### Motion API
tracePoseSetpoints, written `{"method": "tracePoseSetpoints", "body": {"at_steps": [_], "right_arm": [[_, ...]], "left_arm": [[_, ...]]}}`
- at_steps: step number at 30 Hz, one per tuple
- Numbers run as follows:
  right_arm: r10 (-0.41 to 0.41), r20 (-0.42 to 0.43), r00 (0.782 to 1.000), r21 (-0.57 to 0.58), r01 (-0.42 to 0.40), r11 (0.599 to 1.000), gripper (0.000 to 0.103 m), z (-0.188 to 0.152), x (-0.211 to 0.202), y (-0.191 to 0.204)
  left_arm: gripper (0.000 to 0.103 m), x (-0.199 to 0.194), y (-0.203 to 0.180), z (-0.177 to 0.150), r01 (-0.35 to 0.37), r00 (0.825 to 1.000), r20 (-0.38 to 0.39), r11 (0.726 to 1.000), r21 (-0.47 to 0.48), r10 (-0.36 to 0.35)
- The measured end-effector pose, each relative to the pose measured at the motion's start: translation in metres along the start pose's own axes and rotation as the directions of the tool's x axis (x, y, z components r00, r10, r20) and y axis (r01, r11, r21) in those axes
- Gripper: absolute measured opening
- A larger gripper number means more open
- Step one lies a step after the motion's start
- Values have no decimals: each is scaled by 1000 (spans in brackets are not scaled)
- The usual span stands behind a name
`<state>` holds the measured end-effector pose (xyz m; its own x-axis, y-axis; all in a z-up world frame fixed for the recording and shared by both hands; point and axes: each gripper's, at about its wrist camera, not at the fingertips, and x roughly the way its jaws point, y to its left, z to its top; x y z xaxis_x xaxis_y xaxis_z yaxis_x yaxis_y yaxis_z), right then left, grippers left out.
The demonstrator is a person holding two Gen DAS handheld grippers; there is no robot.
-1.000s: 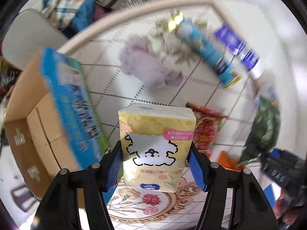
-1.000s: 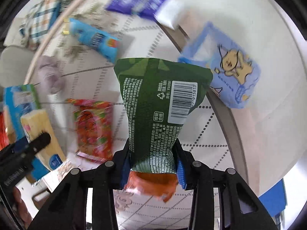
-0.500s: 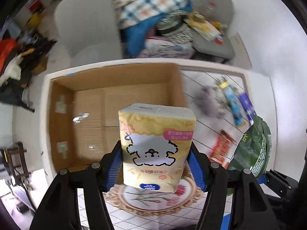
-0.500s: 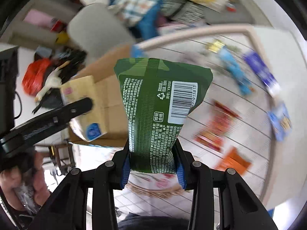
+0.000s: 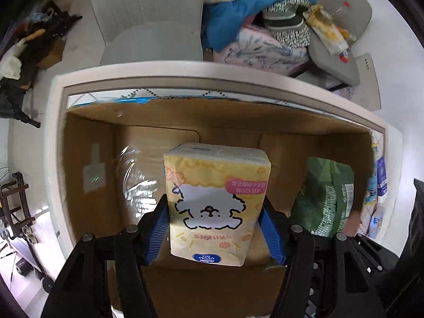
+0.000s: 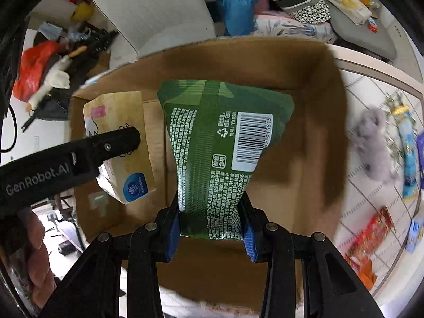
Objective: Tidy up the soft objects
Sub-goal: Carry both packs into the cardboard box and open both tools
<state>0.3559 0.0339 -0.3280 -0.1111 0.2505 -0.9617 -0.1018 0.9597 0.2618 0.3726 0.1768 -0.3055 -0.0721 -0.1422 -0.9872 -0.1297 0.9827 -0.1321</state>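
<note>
My left gripper (image 5: pixel 214 228) is clamped on the yellow tissue pack (image 5: pixel 216 201), blue pads pressing its two sides, the pack standing upright with its long axis running straight out along the fingers. My right gripper (image 6: pixel 210 228) is clenched on the lower end of the green pack (image 6: pixel 222 143), which fans out wider above the pinch, barcode facing the camera. Both packs hang over the open cardboard box (image 5: pixel 90 164), whose brown floor fills the view behind them; I cannot tell how high above that floor they are. In the right wrist view the yellow pack sits left of the green one, apart from it, so each has its own half of the box beneath. The drop turns on that: straight down and forward from each gripper lies bare cardboard, so I judge a simple release would land both inside. Outside the box, on the table (image 6: pixel 371 164) to the right, a grey plush toy (image 6: pixel 371 132), a blue packet (image 6: pixel 408 156) and a red packet (image 6: pixel 371 235) wait, nearer my right gripper.
</note>
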Motion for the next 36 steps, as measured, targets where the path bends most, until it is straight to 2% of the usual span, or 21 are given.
{"method": "tracePoseSetpoints", "body": {"at_steps": [6,10,13,14,15,16,17,18,19,21,23,27,29,33,36], "right_arm": [[-49,-55,997,-9,49,999,41,35,49,-7],[-65,-75,995,-22,63,998,42,46,63,-7],[-83,-76,994,-41,80,996,42,48,65,0],[-88,-73,993,-51,85,995,43,50,64,0],[-88,-70,994,-55,84,995,45,48,63,1],[-89,-68,994,-59,85,995,51,44,61,9],[-93,-66,993,-63,89,994,56,43,59,10],[-94,-64,994,-64,90,994,67,42,57,11],[-100,-56,993,-69,96,993,73,40,54,12],[-108,-50,993,-73,105,992,73,35,50,14],[-122,-49,991,-73,118,990,75,26,43,15],[-154,-13,988,-65,152,986,94,14,29,9],[-176,22,984,-60,177,982,95,3,16,10],[-189,86,978,-52,193,980,103,-20,-10,12],[-207,146,967,-46,216,975,103,-37,-27,19]], "left_arm": [[61,34,1,17,37,997,-67,999,17,-35],[63,46,3,23,67,993,-97,998,16,-66],[61,49,8,24,101,988,-118,995,-26,-103],[65,48,9,23,105,988,-115,994,-28,-107],[71,47,8,22,89,990,-112,996,-18,-91],[85,45,7,21,65,992,-107,998,-6,-65],[89,42,6,19,58,994,-95,998,2,-57],[89,40,6,18,62,994,-91,998,5,-62],[89,38,8,16,64,994,-90,998,5,-64],[91,33,10,11,69,994,-81,998,11,-68],[93,22,11,4,56,997,-53,998,12,-55],[95,-6,12,-14,35,999,35,999,28,-36],[99,-21,11,-25,25,997,79,999,37,-27],[100,-50,9,-55,-36,985,172,998,61,25],[100,-70,11,-77,-49,973,230,998,47,37]]}}
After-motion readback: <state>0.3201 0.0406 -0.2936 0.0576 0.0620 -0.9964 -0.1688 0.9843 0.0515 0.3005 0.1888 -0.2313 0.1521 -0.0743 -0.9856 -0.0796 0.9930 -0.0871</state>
